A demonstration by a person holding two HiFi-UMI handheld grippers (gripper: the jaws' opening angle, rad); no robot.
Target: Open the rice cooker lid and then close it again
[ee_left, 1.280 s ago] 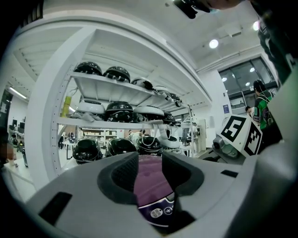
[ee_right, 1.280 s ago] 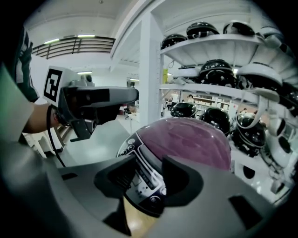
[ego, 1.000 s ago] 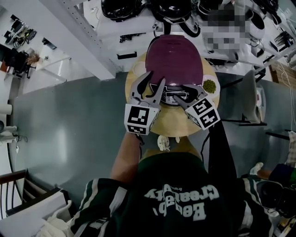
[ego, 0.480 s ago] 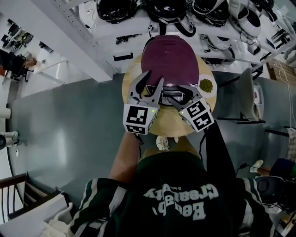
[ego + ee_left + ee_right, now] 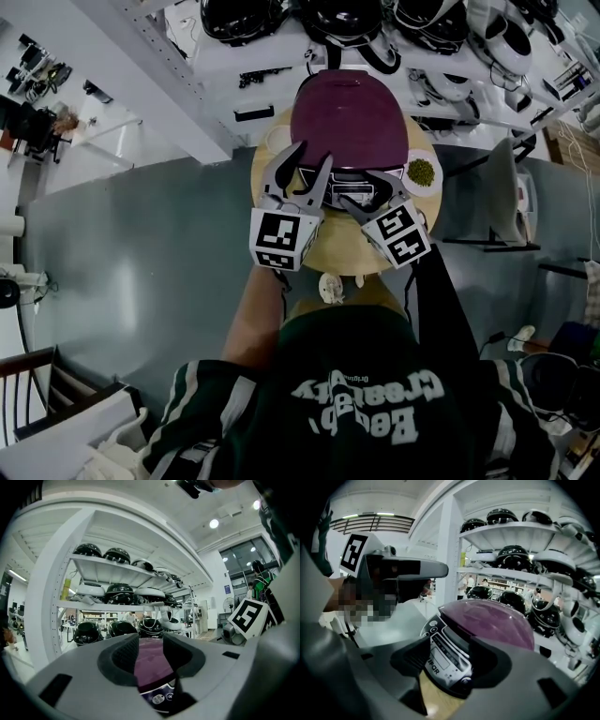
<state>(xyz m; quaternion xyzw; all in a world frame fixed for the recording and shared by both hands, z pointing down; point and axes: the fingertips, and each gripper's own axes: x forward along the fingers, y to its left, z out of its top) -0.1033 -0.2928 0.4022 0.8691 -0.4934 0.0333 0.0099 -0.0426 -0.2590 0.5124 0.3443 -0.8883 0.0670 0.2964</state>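
Left gripper (image 5: 315, 155) sits at the left front of the rice cooker (image 5: 352, 112), jaws partly apart and holding nothing (the purple lid shows beyond the gap). The cooker stands on the round wooden bench (image 5: 349, 255), lid down. Right gripper (image 5: 354, 186) tilts down at the control panel (image 5: 440, 656). Its jaws have just been opening and straddle the panel without pressing it. A dish of green bits (image 5: 424, 172) lies just right of the cooker.
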